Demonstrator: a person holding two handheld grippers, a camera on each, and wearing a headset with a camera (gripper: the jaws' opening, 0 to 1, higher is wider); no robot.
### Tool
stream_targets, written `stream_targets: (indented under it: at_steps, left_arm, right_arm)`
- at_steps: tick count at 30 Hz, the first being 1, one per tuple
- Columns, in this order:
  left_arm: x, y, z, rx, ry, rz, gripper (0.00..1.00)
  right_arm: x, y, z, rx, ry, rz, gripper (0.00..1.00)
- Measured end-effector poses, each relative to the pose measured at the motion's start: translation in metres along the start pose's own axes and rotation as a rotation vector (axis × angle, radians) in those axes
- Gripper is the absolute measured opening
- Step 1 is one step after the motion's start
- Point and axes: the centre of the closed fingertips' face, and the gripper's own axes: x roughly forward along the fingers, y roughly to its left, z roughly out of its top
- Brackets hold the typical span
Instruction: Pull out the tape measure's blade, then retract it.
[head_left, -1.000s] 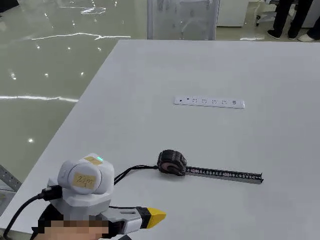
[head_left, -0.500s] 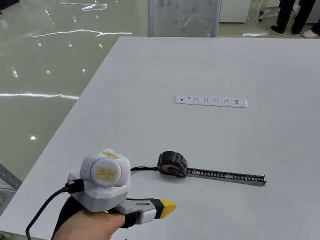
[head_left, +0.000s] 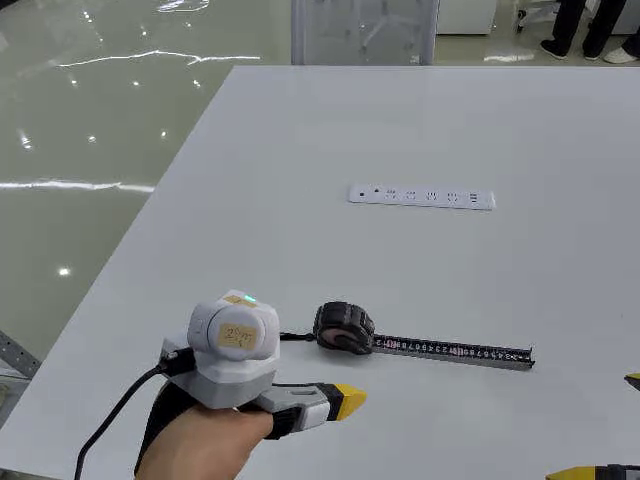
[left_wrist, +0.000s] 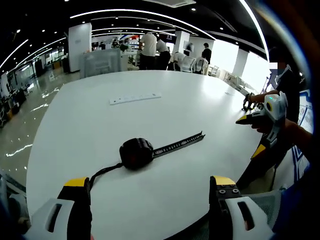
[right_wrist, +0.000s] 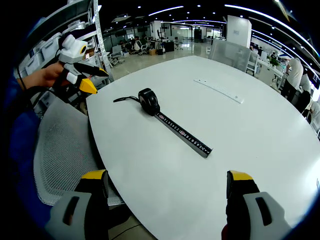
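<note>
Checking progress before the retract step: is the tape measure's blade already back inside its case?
No, the blade lies stretched out flat on the table, running out from the black case.

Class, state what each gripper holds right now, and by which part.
Nothing. The left gripper and right gripper are both open; the tape measure lies untouched on the table, blade out.

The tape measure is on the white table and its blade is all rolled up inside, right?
Not quite. The tape measure is on the white table, but its blade is not rolled up inside. It is pulled out and lies flat on the table, as the head view shows.
</note>
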Motion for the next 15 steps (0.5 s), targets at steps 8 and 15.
stream_targets:
  at_steps: [8, 15]
  left_arm:
    - [0.021, 0.001, -0.003, -0.012, 0.025, 0.002, 0.97]
    - [0.039, 0.005, 0.002, -0.026, 0.034, 0.014, 0.97]
  right_arm:
    - [0.015, -0.009, -0.001, -0.023, 0.024, 0.019, 0.94]
    - [0.027, -0.017, 0.000, -0.055, 0.046, 0.040, 0.92]
